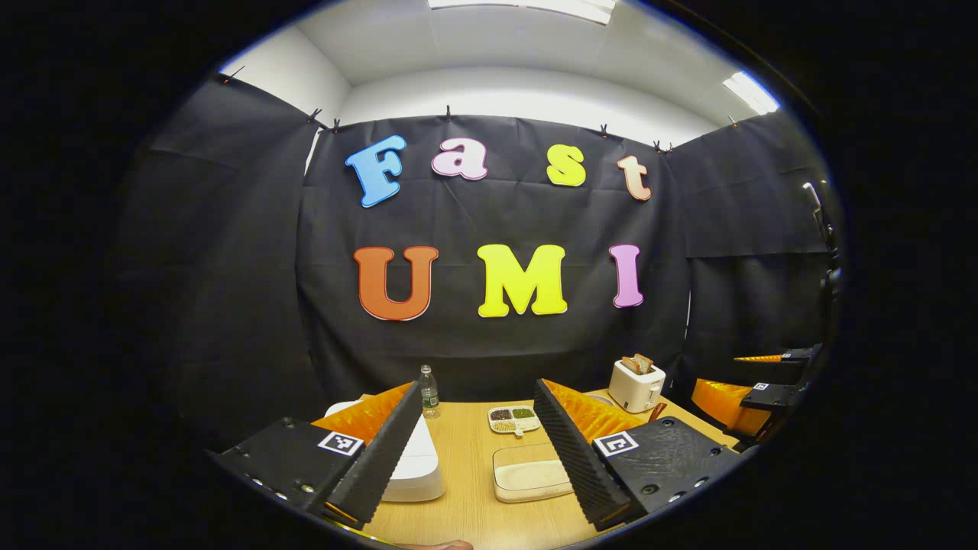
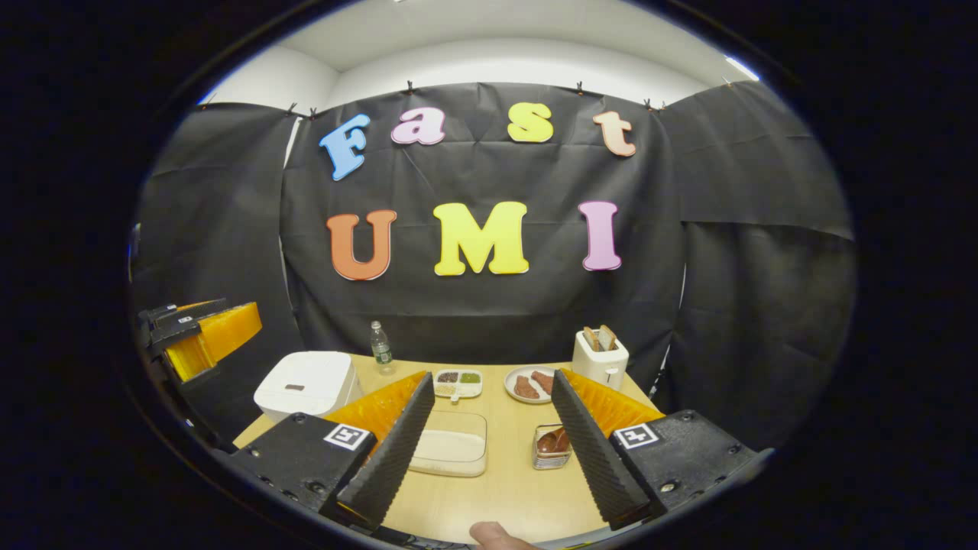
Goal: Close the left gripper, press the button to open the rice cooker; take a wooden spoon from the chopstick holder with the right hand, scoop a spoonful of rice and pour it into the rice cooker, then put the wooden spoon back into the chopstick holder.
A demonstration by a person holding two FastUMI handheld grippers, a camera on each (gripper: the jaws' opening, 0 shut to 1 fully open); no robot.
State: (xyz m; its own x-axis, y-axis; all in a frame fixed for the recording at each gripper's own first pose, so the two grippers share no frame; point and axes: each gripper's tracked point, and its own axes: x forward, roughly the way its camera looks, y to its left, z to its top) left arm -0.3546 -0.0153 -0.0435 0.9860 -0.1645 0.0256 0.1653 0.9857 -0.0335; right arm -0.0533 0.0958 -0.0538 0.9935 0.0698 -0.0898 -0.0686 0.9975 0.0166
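Both grippers (left (image 1: 477, 451), right (image 2: 489, 451)) stood spread, empty; unclosed, the left risked straddling the cooker (image 2: 307, 384) button, lower left.

1. Table (image 2: 504, 489): pale wood-grain top, smooth, matt
2. Rice cooker (image 2: 306, 386): white plastic, smooth, slight sheen
3. Gripper fingers (image 2: 393, 447): black ribbed pads, matt, on orange plastic
4. Toaster (image 2: 600, 359): white, smooth
5. Bottle (image 2: 380, 347): clear plastic

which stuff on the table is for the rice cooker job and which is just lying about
For the job: rice cooker, rice tray, chopstick holder, left gripper, right gripper, both open.

Lying about: bottle, toaster, bean dish, plate.
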